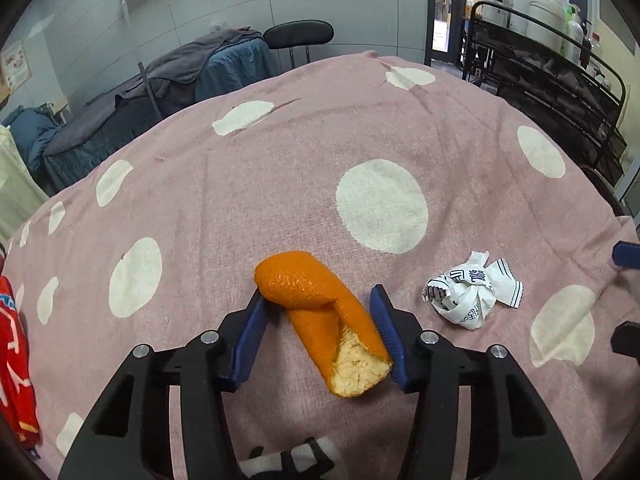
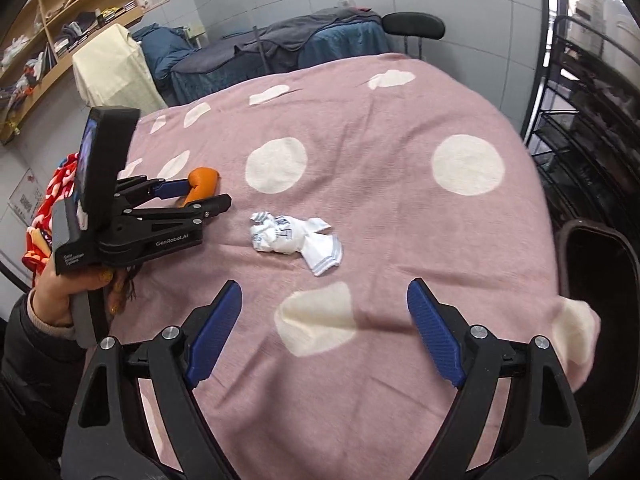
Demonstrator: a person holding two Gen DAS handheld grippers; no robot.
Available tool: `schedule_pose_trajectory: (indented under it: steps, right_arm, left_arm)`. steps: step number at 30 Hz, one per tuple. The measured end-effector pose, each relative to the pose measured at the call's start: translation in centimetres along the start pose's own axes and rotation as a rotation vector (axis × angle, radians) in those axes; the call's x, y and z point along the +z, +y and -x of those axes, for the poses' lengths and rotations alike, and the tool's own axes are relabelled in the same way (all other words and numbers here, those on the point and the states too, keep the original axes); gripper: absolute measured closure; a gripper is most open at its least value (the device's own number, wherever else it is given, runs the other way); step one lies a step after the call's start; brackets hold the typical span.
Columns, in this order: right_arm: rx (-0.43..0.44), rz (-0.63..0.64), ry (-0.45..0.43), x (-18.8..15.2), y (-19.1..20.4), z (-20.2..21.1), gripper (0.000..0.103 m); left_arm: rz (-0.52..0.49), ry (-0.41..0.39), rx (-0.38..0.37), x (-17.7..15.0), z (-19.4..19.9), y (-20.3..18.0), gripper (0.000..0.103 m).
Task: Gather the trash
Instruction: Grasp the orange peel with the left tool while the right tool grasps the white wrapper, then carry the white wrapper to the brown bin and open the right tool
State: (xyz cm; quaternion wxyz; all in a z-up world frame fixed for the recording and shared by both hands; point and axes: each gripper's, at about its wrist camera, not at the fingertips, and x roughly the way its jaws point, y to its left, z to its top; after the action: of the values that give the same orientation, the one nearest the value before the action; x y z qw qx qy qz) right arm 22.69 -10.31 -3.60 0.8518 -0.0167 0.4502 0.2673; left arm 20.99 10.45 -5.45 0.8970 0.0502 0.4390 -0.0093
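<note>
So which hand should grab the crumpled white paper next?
Probably the right. The right gripper is open and empty, with the crumpled paper wrapper just ahead of it. The left gripper already has the orange peel between its fingers.

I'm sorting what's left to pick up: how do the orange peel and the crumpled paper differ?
The orange peel is a plain orange curled strip with pale pith at one end; the crumpled paper is a white wad with dark print. The peel lies between the left gripper's blue pads; the paper lies free, ahead of the open right gripper. Both sit on the pink dotted cloth.
</note>
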Motion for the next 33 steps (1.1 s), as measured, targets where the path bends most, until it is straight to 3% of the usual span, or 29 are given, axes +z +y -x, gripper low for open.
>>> schedule_pose_trajectory:
  steps: [4, 9, 14, 19, 22, 25, 33]
  right_arm:
    - [0.043, -0.001, 0.055, 1.3, 0.9, -2.1, 0.019]
    - [0.059, 0.021, 0.119, 2.9, 2.5, -4.8, 0.019]
    - [0.036, 0.058, 0.179, 4.1, 3.7, -7.4, 0.019]
    - [0.025, 0.067, 0.225, 4.9, 4.1, -10.2, 0.037]
    - [0.016, 0.060, 0.251, 5.1, 3.9, -11.8, 0.055]
    - [0.027, 0.058, 0.231, 5.1, 3.9, -11.6, 0.064]
    - [-0.011, 0.100, 0.048, 5.1, 4.4, -6.7, 0.066]
  left_arm:
    - [0.048, -0.013, -0.001, -0.7, 0.4, 0.9, 0.053]
    - [0.107, -0.021, -0.004, -0.7, 0.6, 2.1, 0.079]
    - [0.143, -0.039, -0.015, -1.1, 1.4, 2.4, 0.085]
    - [0.179, -0.081, -0.030, -1.6, 3.0, 2.6, 0.085]
    - [0.186, -0.092, -0.044, -2.0, 3.6, 2.5, 0.085]
    - [0.199, -0.098, -0.062, -2.3, 3.9, 2.3, 0.085]
    - [0.179, -0.131, -0.099, -2.9, 5.3, 0.6, 0.085]
